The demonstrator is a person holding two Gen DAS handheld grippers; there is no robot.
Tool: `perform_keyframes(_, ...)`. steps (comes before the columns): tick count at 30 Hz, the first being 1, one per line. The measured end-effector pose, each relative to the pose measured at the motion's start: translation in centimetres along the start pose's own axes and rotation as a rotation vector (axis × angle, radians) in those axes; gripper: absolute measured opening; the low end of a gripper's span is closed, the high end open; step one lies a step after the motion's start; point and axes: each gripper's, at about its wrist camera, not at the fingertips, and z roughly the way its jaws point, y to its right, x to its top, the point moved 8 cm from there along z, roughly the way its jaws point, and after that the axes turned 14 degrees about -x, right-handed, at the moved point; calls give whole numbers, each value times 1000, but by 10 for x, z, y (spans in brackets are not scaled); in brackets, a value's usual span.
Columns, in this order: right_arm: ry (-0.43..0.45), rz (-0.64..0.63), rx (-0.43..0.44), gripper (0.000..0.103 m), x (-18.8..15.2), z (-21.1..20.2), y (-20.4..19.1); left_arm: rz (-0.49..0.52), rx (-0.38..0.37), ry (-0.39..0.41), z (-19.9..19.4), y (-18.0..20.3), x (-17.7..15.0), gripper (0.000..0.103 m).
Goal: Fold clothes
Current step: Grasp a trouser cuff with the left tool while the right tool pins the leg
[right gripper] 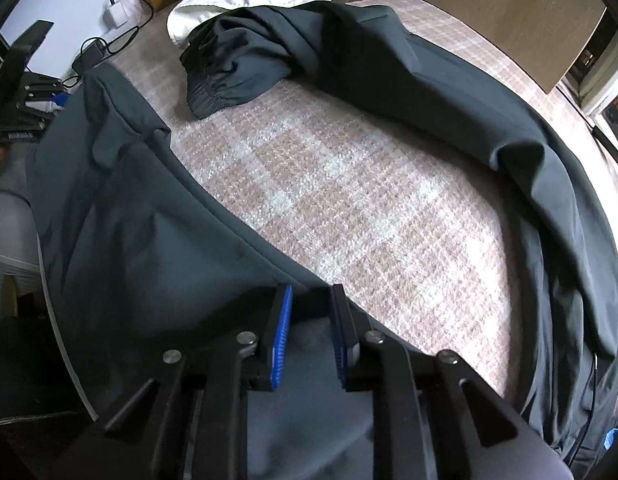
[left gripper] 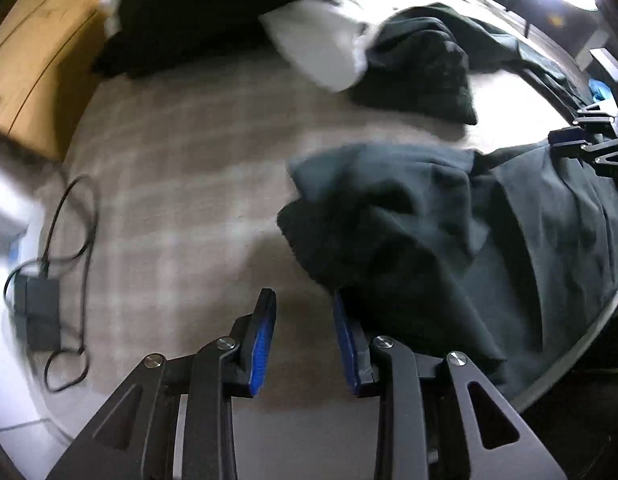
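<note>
Dark teal-grey trousers of smooth fabric (right gripper: pixel 389 92) sprawl in a wide curve over the bed, on a plaid pink-and-white woven bedcover (right gripper: pixel 341 208); gathered elastic waistband (right gripper: pixel 213 92) lies bunched toward the far side, one leg runs along the right edge, the other leg (right gripper: pixel 129 232) along the near left; left gripper (left gripper: pixel 305 336), black with blue pads, hovers with jaws spread, nothing between them, right finger just beside the crumpled trouser cloth (left gripper: pixel 429 240), contact unclear; right gripper (right gripper: pixel 309 332) also spread, sits low over the near trouser leg, dark fabric showing between the pads, cannot tell if it touches; left-wrist view blurred; white pillow or cloth (left gripper: pixel 321 40) lies at the far end against a dark knitted garment (left gripper: pixel 421 64); black bundle (left gripper: pixel 213 4) near a wooden headboard (left gripper: pixel 41 52); black power adapter with looped cable (left gripper: pixel 41 312) rests on the bedcover's left edge; brown board (right gripper: pixel 509 12) beyond the bed.
</note>
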Motion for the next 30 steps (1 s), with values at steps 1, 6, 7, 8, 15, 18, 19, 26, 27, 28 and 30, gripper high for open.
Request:
perform_keyframes(1,0,1,2,19,0,0,1,2,-19,12,3,7,5,33)
perform_keyframes(6,-2,0,7,20,-1,-1,5,63,-9,-3,20,29,16,37)
perform_keyframes(7,-2,-2,5,20,-1,-1,5,74,1,-2,21,31,15,37)
perform_keyframes(8,0,-6,2,20,-1,-1,6,73,3,2,21,31,15,36)
perform_keyframes(15,15,6,11,20,-2,-3,14,79,46,13,-9,23,6,23)
perform_keyframes(18,14,17,16,20,-3,-4,18,56,277,21,-46,-20,2,24)
perform_keyframes(19,17,27,13,20,-2,-5,20,32,312,20,-54,-33,0,25)
perform_keyframes(26,52,105,56,20,-7,-27,39,19,342,-29,-52,-53,6,45)
perform_keyframes(27,66,126,57,20,-11,-36,47,36,333,-15,-56,-50,13,45)
perform_keyframes(28,80,147,59,20,-15,-45,55,59,321,-12,-60,-46,18,45)
perform_keyframes(30,92,199,32,21,-31,-61,78,114,299,-16,-70,-37,24,50)
